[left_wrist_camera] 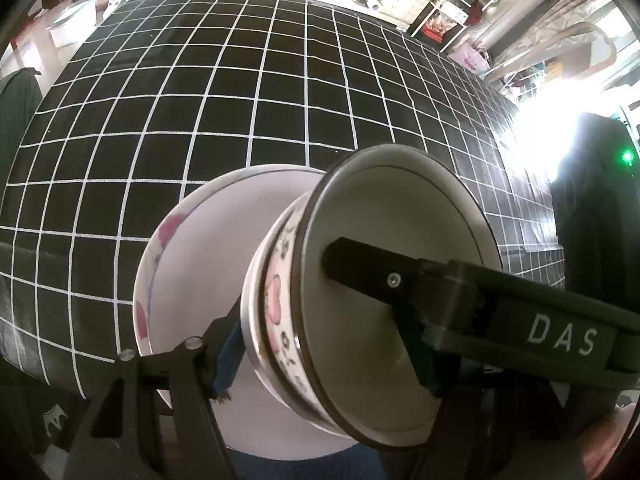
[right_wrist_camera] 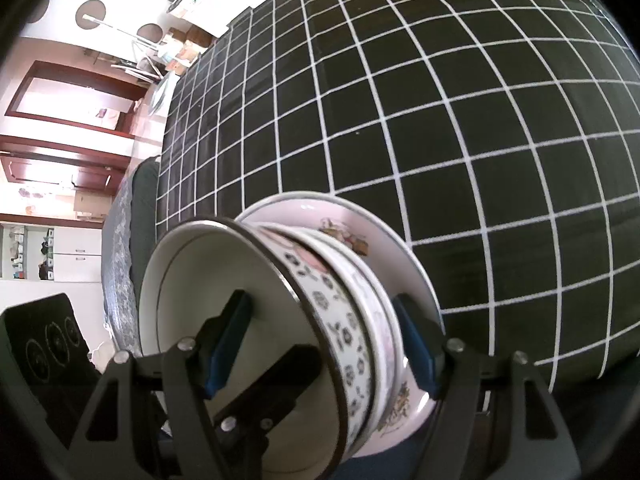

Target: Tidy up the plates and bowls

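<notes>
**Both grippers clamp one stack of bowls and plate above the checked cloth**

A nested stack of crockery is held on its side over the table's black cloth with white grid lines (left_wrist_camera: 224,92), gripped from two sides at once. The topmost piece is a dark-rimmed bowl (left_wrist_camera: 392,288) with a plain white inside and a band of small dark flowers round its outer wall. It sits in a second bowl (right_wrist_camera: 370,300), white with pink marks, and that rests in a pink-patterned plate (left_wrist_camera: 192,264) at the back of the stack.

The left gripper (left_wrist_camera: 320,320) is closed on the stack: one finger lies inside the dark-rimmed bowl, the other, with a blue pad, presses at the plate's side. The right gripper (right_wrist_camera: 320,344) is clamped across the same stack, one blue pad inside the dark-rimmed bowl and the other against the plate.

The stack is tilted, its open mouth turned toward the cameras. Whether it touches the cloth cannot be told.
</notes>
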`<state>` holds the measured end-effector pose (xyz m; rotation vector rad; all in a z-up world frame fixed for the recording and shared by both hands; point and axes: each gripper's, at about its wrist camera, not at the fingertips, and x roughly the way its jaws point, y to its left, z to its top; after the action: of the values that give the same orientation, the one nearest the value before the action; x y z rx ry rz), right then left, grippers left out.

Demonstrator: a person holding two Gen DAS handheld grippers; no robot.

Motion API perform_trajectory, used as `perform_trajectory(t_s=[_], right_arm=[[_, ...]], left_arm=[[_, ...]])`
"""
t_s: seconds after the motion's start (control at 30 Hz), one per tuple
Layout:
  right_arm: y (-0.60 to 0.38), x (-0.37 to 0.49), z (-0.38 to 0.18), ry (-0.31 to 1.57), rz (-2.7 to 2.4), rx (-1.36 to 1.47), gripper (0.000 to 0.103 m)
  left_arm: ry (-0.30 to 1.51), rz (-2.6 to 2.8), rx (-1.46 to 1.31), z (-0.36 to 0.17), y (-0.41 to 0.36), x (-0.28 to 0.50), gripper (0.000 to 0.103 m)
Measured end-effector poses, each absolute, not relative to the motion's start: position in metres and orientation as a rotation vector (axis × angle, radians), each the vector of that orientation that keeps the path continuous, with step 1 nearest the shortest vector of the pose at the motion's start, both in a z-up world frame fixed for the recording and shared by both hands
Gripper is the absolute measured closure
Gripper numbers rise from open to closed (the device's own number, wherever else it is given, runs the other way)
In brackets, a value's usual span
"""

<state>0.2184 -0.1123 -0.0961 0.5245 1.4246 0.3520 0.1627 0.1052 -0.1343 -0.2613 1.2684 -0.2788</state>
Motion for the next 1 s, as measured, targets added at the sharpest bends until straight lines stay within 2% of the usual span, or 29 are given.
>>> perform_trajectory(t_s=[1.0], right_arm=[[-0.118,0.211,-0.092,1.399,0.386,0.512,0.028]], left_arm=[[1.248,-0.272,-0.223,-0.122,0.083,0.179,0.036]])
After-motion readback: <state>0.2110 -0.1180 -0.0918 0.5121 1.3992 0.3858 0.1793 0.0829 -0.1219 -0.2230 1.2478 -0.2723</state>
